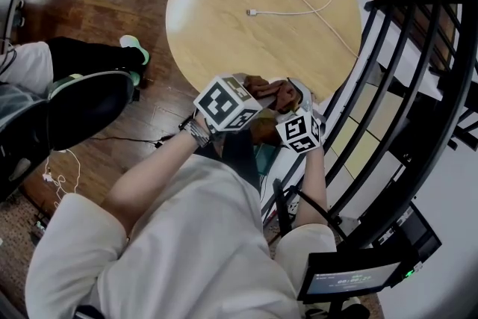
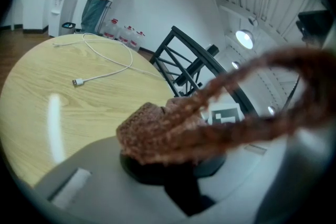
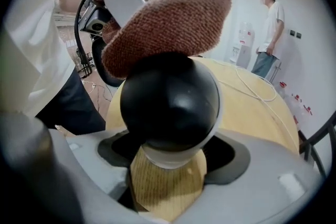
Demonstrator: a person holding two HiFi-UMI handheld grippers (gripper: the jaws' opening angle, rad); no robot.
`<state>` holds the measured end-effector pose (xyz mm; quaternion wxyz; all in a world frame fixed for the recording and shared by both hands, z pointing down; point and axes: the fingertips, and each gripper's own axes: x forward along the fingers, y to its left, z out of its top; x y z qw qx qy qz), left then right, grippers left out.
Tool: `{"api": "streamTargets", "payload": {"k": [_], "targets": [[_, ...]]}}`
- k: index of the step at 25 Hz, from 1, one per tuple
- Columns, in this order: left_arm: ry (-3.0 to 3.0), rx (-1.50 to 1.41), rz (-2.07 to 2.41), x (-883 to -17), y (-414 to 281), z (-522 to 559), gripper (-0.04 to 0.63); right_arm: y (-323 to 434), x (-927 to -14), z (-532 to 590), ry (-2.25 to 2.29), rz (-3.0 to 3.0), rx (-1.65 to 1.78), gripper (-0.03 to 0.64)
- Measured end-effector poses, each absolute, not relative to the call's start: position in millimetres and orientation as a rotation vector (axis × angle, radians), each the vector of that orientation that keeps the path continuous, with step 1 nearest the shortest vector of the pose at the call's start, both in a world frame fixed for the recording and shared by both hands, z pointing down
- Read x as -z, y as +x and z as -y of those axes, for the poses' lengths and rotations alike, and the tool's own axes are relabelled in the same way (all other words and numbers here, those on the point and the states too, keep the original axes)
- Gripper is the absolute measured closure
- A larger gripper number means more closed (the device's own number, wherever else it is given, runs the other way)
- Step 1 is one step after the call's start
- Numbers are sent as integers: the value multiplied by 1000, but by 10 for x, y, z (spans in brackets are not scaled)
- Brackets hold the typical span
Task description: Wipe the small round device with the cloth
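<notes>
Over the near edge of the round wooden table [image 1: 224, 4] both grippers meet. My right gripper [image 3: 168, 152] is shut on the small round device [image 3: 169, 102], a black ball with a white rim held between the grey jaws. My left gripper [image 2: 170, 162] is shut on a brown knitted cloth [image 2: 163, 131]. The cloth [image 3: 168, 21] lies pressed on top of the device, with the left gripper's body [image 3: 123, 0] behind it. From the head view the cloth [image 1: 270, 91] shows between the two marker cubes, and the device is mostly hidden.
A white cable [image 1: 299, 7] loops across the far part of the table. A black metal chair back [image 1: 418, 86] stands close on the right, and a dark shoe [image 1: 86, 104] on the left floor. A person [image 3: 268, 34] stands by the far wall.
</notes>
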<state>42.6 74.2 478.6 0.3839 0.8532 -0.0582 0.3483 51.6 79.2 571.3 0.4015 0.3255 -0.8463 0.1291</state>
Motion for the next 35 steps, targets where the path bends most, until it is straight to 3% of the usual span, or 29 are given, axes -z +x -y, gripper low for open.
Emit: {"api": "streamTargets", "payload": {"k": [35], "targets": [[2113,-1199,155,-5585,349,-467,517,657,-5722,-740,1242,1905,-595,253]]}}
